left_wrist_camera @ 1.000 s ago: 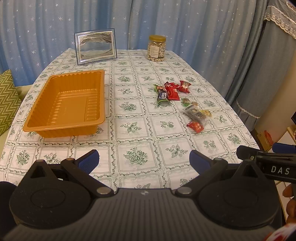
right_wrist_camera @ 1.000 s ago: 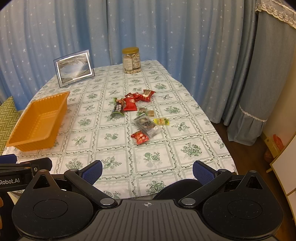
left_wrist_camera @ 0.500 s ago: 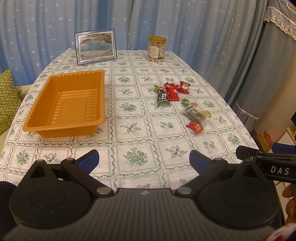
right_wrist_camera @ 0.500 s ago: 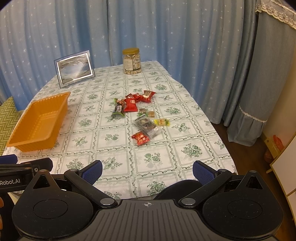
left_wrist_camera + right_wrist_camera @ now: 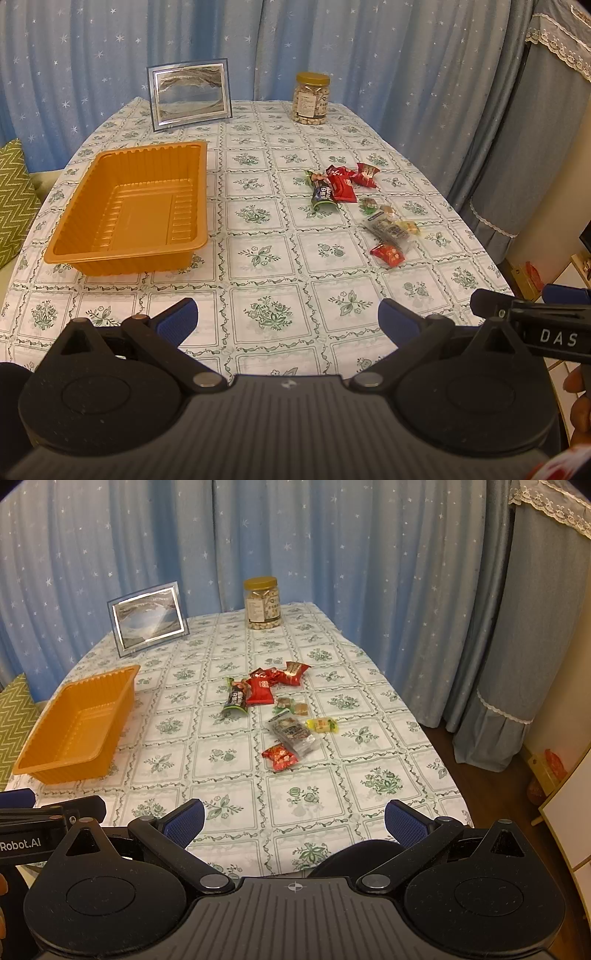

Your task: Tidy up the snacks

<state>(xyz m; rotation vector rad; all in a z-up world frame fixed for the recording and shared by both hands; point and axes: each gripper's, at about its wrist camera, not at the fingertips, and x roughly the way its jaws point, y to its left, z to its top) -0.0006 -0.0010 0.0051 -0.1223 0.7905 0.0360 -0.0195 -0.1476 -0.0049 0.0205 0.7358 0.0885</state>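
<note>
Left gripper [image 5: 287, 317] and right gripper [image 5: 294, 819]: jaws spread wide, nothing held, both hovering at near table edge.

Snacks [image 5: 275, 710] lay loose in cluster on tablecloth [image 5: 225, 755], right of centre, well apart from orange tray [image 5: 127, 206], which was empty.

Risks, judged:
- Thin, flat wrappers; pinch could slip or crumple.
- Overlapping packets; two could lift together.
- Cloth could snag under fingertips.
- Light tray could skid if nudged.
</note>
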